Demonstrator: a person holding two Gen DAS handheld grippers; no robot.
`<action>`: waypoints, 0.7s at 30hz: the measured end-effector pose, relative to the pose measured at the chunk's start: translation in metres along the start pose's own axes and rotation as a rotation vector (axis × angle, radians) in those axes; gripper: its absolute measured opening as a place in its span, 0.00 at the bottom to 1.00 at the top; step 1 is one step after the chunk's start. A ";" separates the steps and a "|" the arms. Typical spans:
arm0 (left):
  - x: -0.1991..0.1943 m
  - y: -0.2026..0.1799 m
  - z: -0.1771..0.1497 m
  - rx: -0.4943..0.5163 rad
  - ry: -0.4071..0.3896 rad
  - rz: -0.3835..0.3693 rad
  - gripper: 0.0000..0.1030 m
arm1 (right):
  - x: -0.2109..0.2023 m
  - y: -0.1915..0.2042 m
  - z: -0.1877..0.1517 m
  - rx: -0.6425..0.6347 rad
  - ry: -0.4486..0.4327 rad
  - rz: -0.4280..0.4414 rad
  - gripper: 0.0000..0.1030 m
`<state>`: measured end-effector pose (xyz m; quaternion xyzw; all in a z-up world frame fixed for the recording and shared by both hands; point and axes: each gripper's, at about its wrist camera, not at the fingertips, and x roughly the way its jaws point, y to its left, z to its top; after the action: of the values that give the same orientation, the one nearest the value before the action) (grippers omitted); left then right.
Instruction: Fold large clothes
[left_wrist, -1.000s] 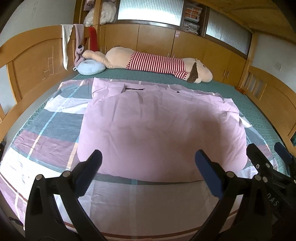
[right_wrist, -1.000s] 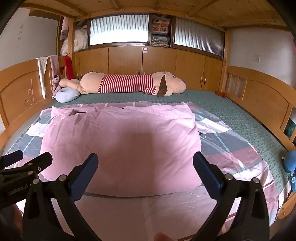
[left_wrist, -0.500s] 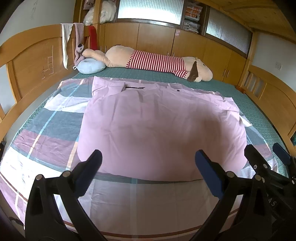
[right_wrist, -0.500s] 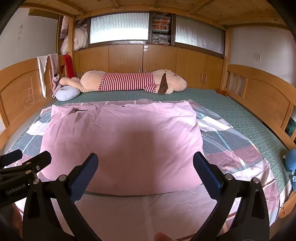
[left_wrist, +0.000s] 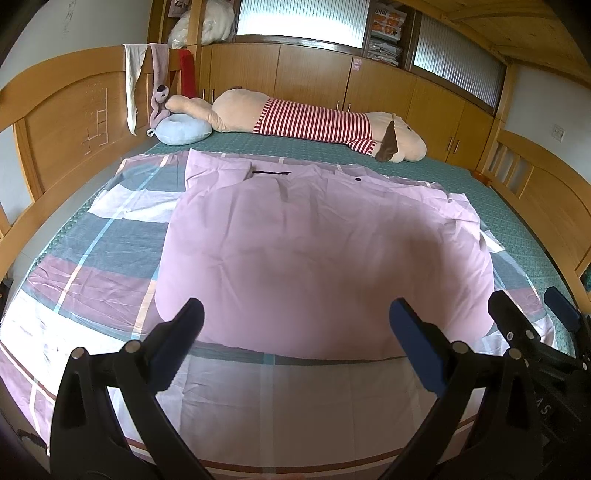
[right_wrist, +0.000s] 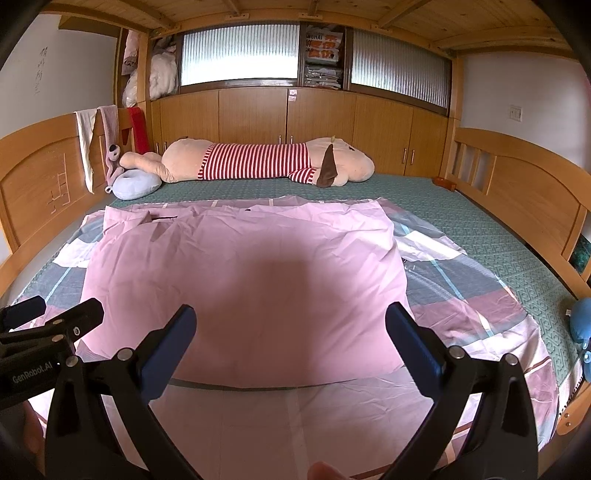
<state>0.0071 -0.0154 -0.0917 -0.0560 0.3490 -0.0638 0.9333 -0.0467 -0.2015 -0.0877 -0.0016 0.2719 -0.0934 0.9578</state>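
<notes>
A large pink garment (left_wrist: 317, 251) lies spread flat on the bed, over a plaid sheet (left_wrist: 92, 266); it also shows in the right wrist view (right_wrist: 251, 280). Its collar end is at the far left. My left gripper (left_wrist: 295, 325) is open and empty, held above the garment's near edge. My right gripper (right_wrist: 290, 325) is open and empty too, above the same near edge. The right gripper shows at the right edge of the left wrist view (left_wrist: 532, 314), and the left gripper at the left edge of the right wrist view (right_wrist: 55, 314).
A long plush toy in a striped shirt (right_wrist: 258, 162) and a pale blue cushion (right_wrist: 135, 184) lie at the far side of the bed. Wooden bed boards (right_wrist: 524, 195) stand on both sides. Cabinets (right_wrist: 295, 118) line the back wall. A blue toy (right_wrist: 581, 325) sits at the right edge.
Both grippers stay open. The views have shifted only slightly; the garment lies as before.
</notes>
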 end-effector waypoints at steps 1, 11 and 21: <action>0.000 0.000 0.000 0.000 0.000 0.000 0.98 | 0.000 0.000 0.000 0.000 0.000 0.000 0.99; 0.002 0.002 0.000 -0.004 0.004 0.003 0.98 | 0.001 0.001 -0.001 -0.003 0.004 0.004 0.99; 0.003 0.003 -0.001 -0.007 0.007 0.003 0.98 | 0.003 0.000 -0.003 -0.006 0.014 0.009 0.99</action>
<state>0.0089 -0.0128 -0.0942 -0.0586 0.3528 -0.0612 0.9319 -0.0455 -0.2017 -0.0920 -0.0027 0.2788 -0.0882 0.9563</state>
